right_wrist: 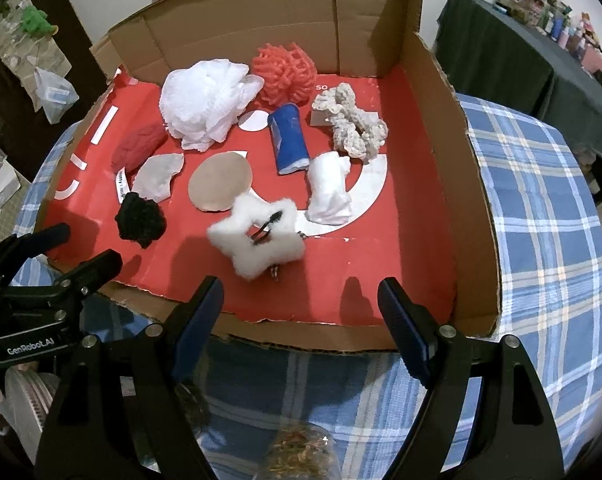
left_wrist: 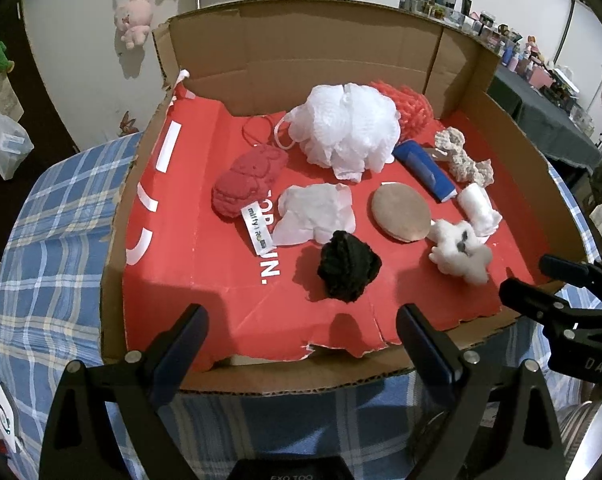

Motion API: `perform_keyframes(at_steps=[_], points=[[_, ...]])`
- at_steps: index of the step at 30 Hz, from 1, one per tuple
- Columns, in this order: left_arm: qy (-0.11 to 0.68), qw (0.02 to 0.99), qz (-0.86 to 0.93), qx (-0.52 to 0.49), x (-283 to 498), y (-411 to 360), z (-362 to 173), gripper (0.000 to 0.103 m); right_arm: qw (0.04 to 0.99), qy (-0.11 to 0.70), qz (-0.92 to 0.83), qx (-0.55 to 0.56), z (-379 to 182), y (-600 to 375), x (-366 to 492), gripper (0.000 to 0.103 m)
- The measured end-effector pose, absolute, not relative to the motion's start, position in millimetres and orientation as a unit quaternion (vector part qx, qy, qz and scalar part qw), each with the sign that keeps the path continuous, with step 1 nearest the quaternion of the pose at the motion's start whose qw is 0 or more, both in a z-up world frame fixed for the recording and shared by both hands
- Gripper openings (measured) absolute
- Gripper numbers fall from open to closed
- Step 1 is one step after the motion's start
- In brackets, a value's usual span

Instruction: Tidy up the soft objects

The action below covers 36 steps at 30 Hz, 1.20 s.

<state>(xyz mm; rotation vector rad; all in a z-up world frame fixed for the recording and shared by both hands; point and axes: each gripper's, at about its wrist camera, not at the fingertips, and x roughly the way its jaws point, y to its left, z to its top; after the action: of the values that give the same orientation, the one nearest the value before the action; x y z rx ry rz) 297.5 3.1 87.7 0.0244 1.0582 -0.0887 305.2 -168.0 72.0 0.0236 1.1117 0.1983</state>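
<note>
A cardboard box (left_wrist: 309,56) with a red floor holds several soft things: a white bath pouf (left_wrist: 347,128), a red mesh pouf (right_wrist: 285,70), a red plush (left_wrist: 247,180), a black scrunchie (left_wrist: 347,266), a tan round pad (left_wrist: 401,212), a blue roll (right_wrist: 289,138), a cream crochet piece (right_wrist: 353,120), a white wad (right_wrist: 329,188), a white crumpled sheet (left_wrist: 315,214) and a fluffy white star clip (right_wrist: 257,236). My left gripper (left_wrist: 301,340) is open and empty at the box's near edge, before the scrunchie. My right gripper (right_wrist: 301,312) is open and empty, just before the star clip.
The box sits on a blue plaid tablecloth (right_wrist: 541,220). The box's near wall is low and torn (right_wrist: 301,340). A dark table with small items (right_wrist: 521,52) stands at the right. Plush toys hang on the wall (left_wrist: 135,18).
</note>
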Motion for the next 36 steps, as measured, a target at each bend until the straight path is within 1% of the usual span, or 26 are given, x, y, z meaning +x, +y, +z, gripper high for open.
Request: perform_keyframes(at_steps=[36], points=[[0.498,0.866,-0.041,0.014,295.4,4.1,88.5,0.097,0.844,0.527,0.099,0.012,72.6,-168.5,303.9,0.079]])
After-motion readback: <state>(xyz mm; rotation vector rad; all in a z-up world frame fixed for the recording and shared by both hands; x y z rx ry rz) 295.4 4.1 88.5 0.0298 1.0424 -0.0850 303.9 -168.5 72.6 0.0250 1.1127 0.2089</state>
